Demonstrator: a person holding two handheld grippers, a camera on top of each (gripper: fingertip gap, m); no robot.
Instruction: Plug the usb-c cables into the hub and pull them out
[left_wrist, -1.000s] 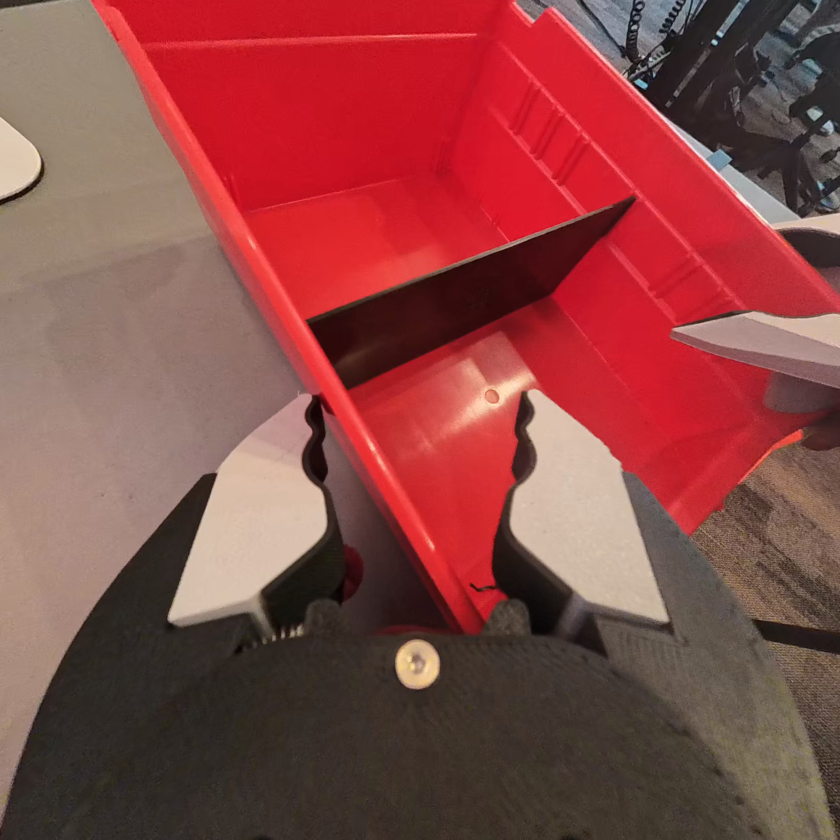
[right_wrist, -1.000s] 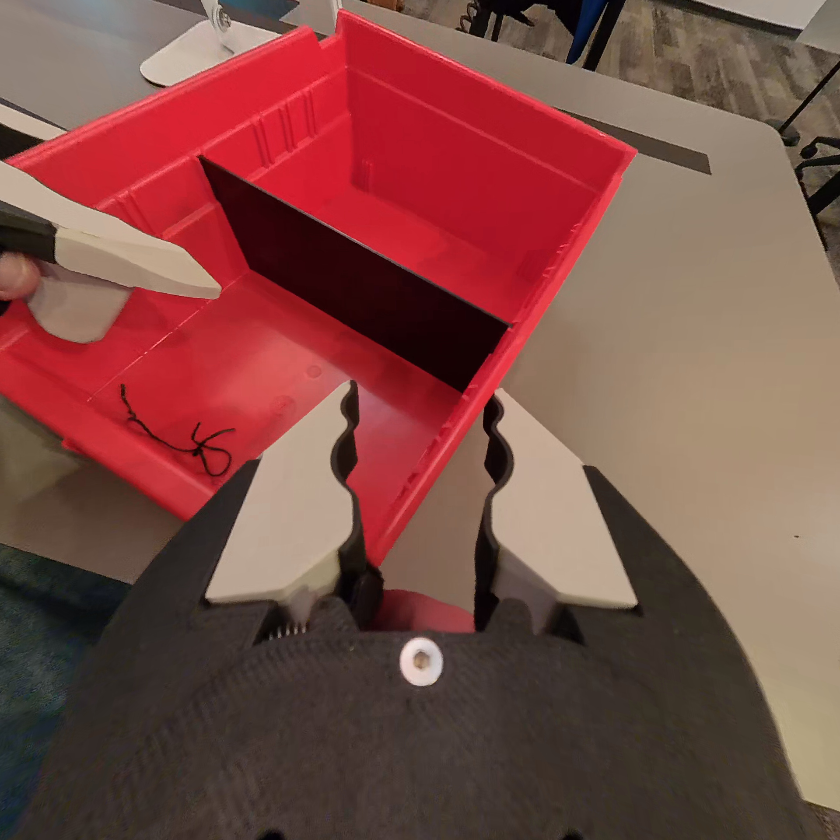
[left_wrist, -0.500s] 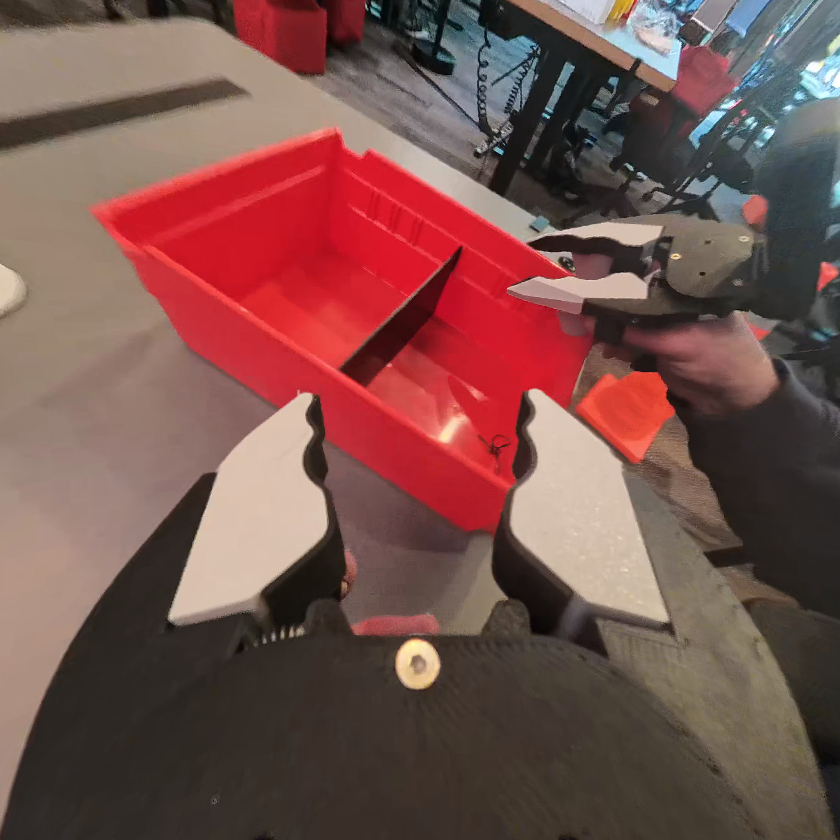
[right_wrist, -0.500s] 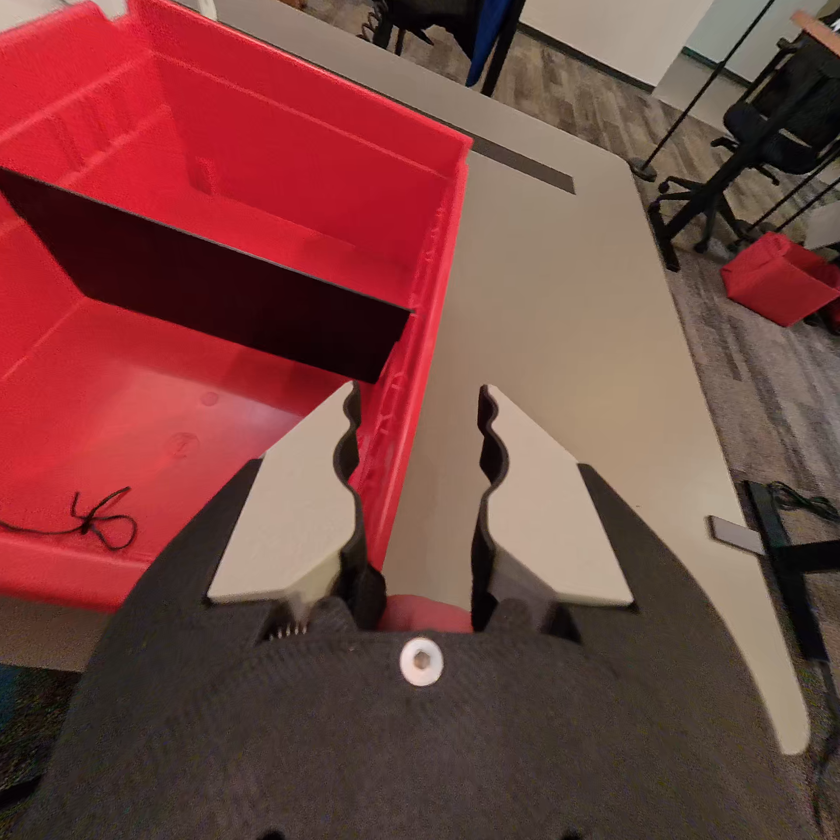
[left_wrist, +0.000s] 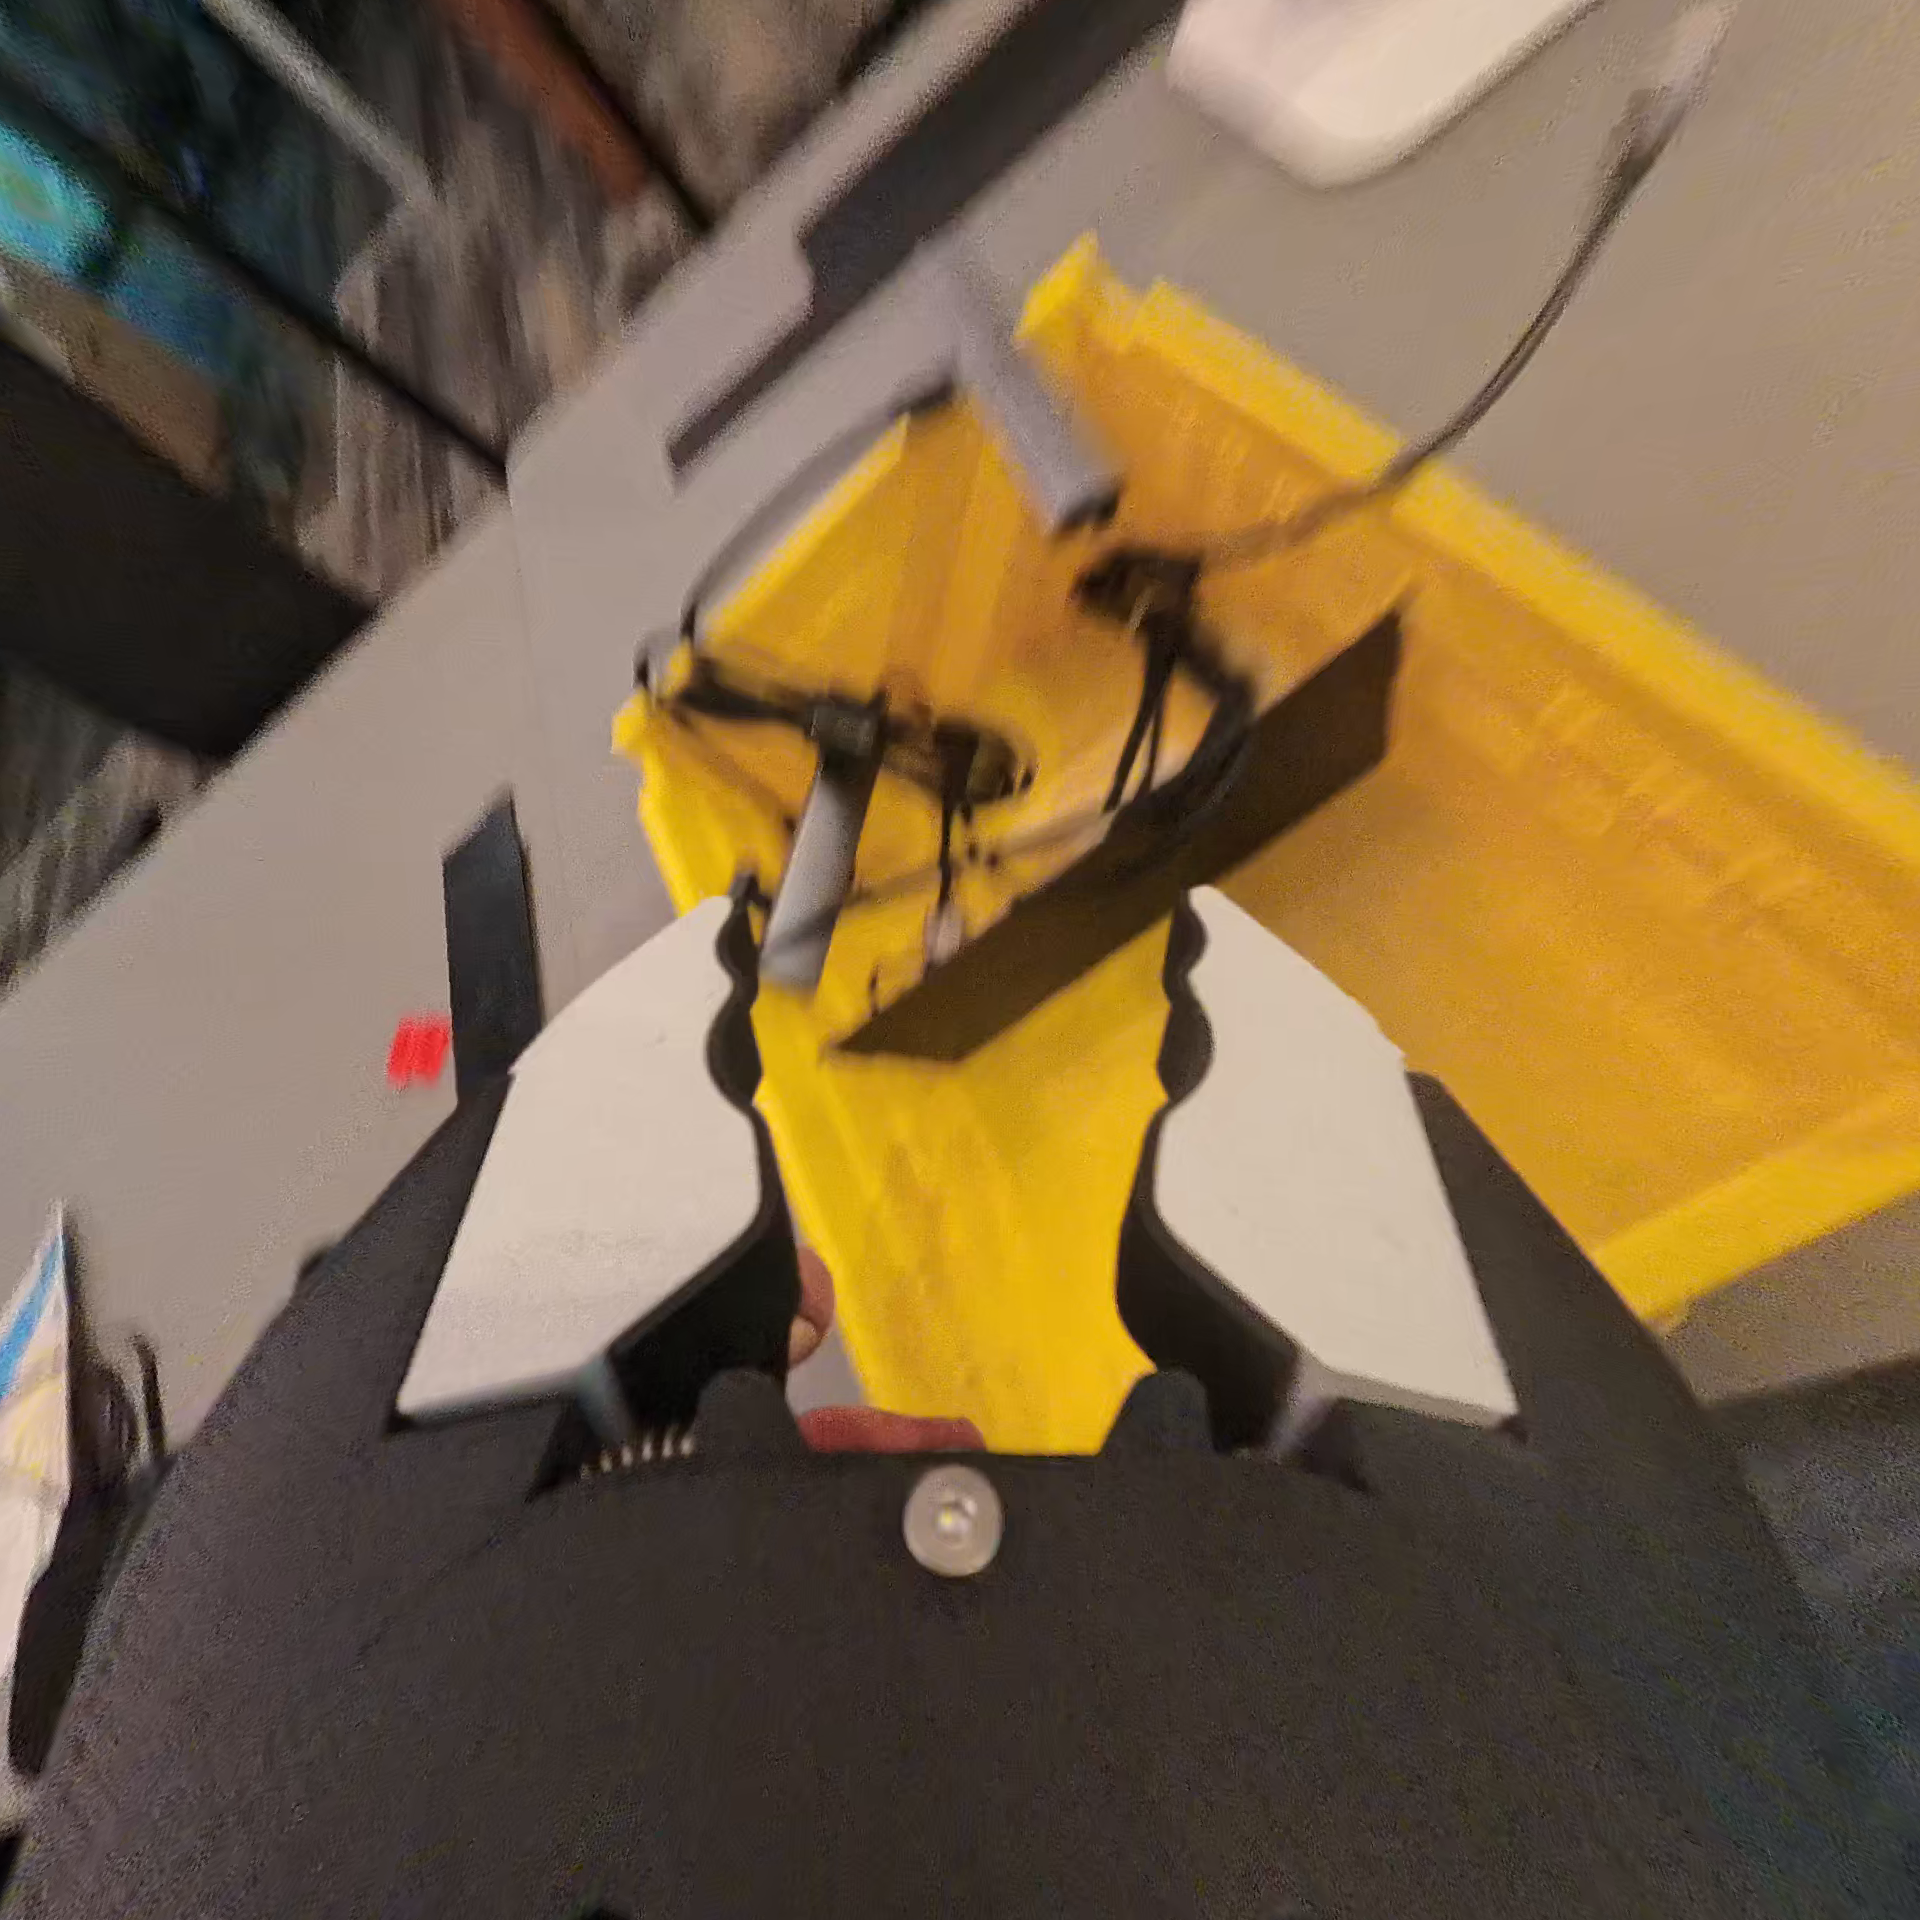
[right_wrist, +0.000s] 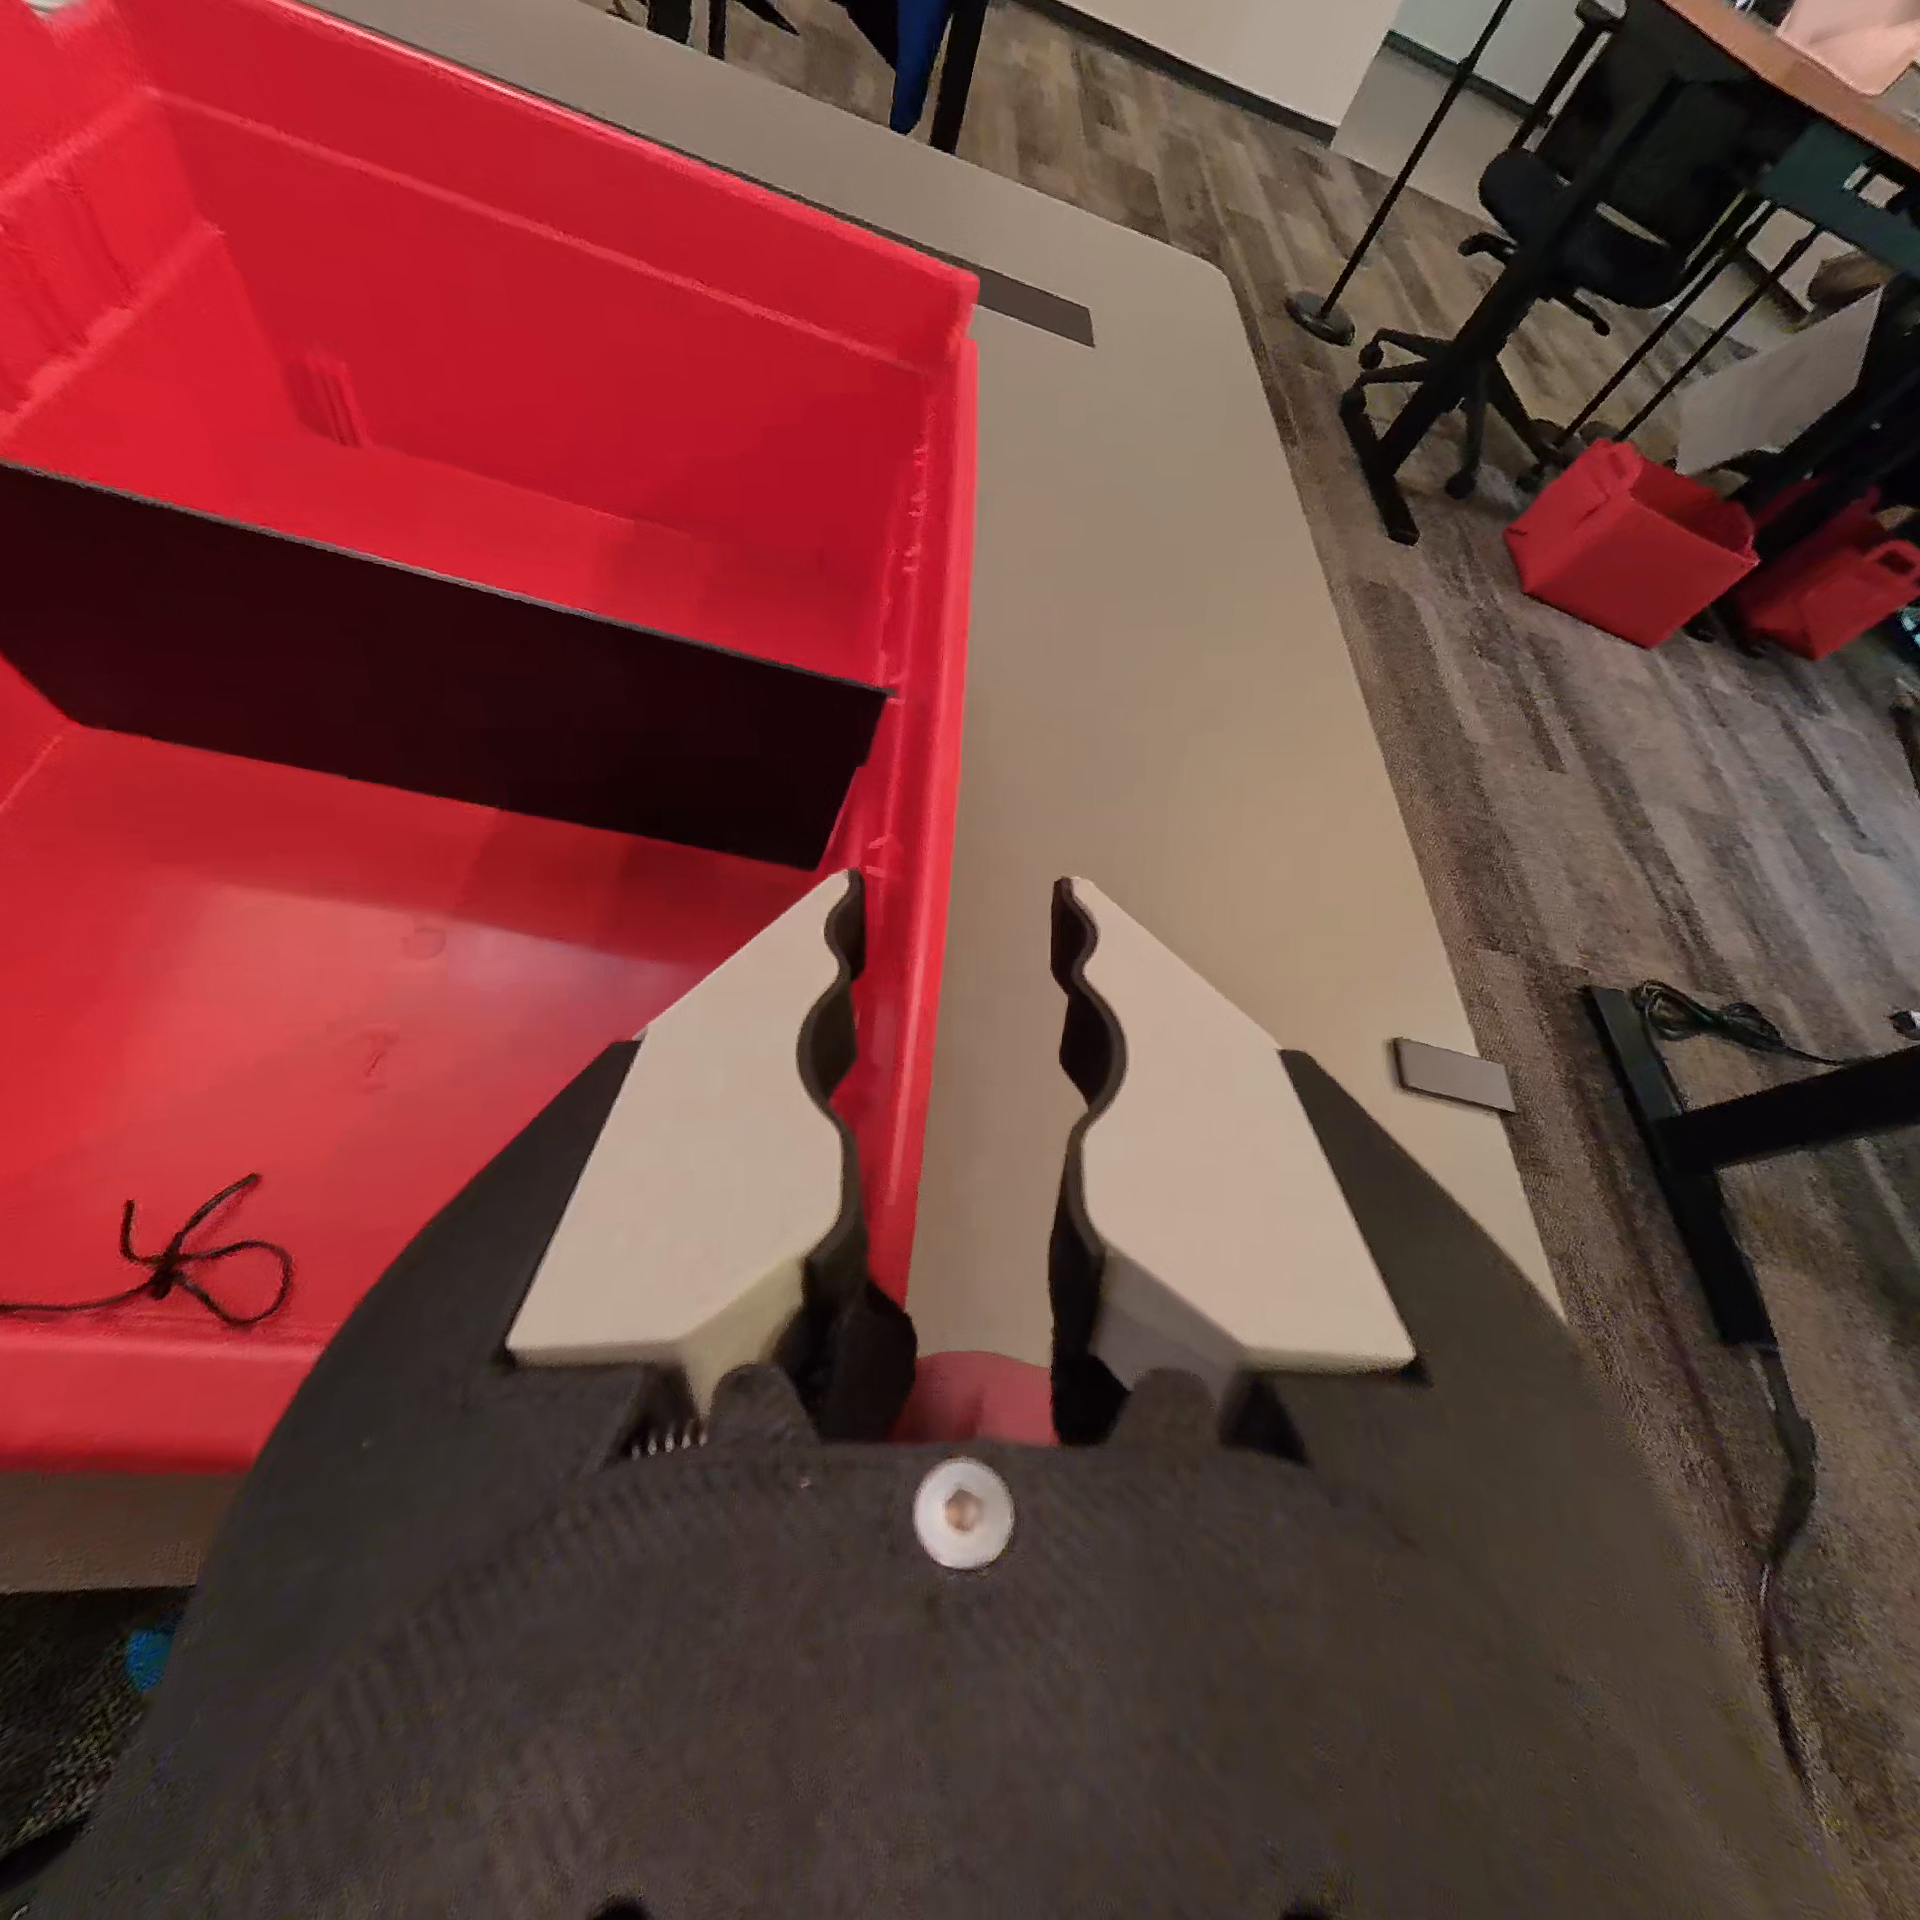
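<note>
The left gripper (left_wrist: 961, 914), jaws released, hangs over one yellow bin (left_wrist: 1558, 883) on the table (left_wrist: 260, 935); behind its one black divider (left_wrist: 1143, 842) lie two grey hubs (left_wrist: 821, 873) among tangled black cables (left_wrist: 935, 743), count unclear through blur. The right gripper (right_wrist: 956, 894), jaws also released, straddles the right wall of one red bin (right_wrist: 520, 270).

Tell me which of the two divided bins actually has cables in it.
The yellow bin in the left wrist view: black cables and grey hubs lie in it. The red bin holds only a scrap of black string.

One yellow bin (left_wrist: 1558, 935), one red bin (right_wrist: 520, 312), two hubs (left_wrist: 821, 873).
</note>
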